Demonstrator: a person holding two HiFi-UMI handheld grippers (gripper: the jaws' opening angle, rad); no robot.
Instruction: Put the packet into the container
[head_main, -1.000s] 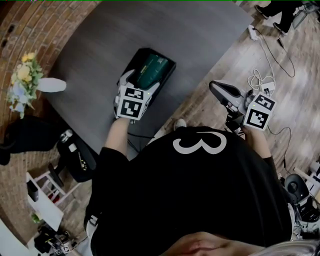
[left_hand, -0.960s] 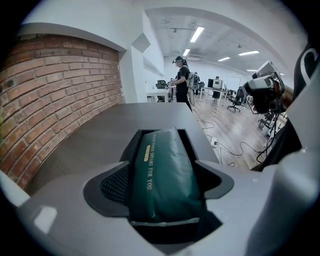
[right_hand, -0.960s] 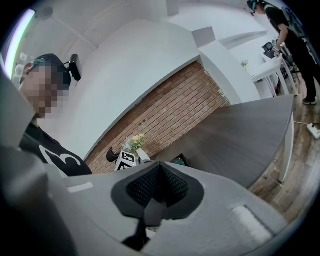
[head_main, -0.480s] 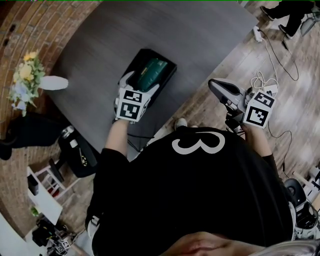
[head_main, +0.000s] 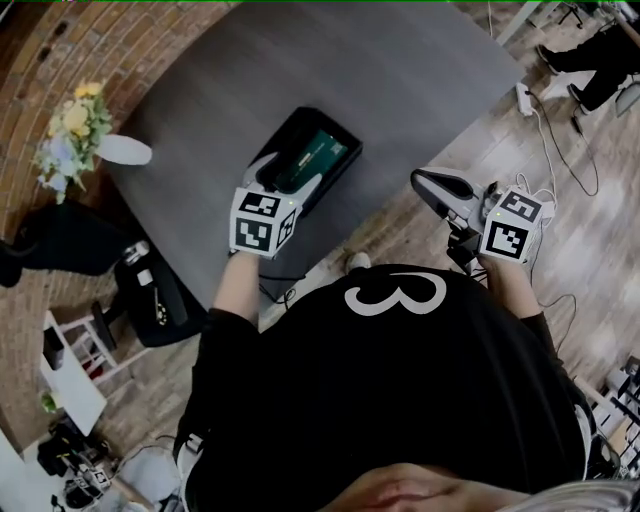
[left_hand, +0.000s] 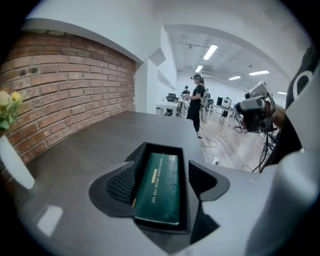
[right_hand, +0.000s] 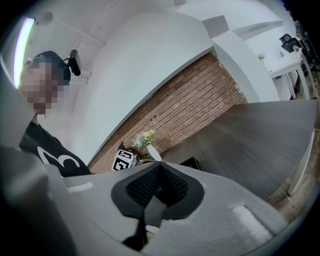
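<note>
Head view: your left gripper (head_main: 290, 172) jaws, wide, are closing with the packet (head_main: 312, 158) between them, untouched, in the container (head_main: 300, 118); right gripper (head_main: 432, 185) jaws meet; vase (head_main: 125, 150) at ten o'clock.

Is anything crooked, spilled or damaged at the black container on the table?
Nothing stands out. The green packet lies flat inside the black container, in line with its walls. The left gripper is closing its jaws without touching the packet.

The packet (head_main: 310, 160) lies in the container (head_main: 340, 132), which sits on the surface (head_main: 300, 60) near its front edge. A vase (head_main: 122, 150) stands at the surface's left edge (well apart from the container), with the wall (head_main: 60, 60) behind it. Cables (head_main: 560, 150) lie on the floor (head_main: 590, 230) to the right.
</note>
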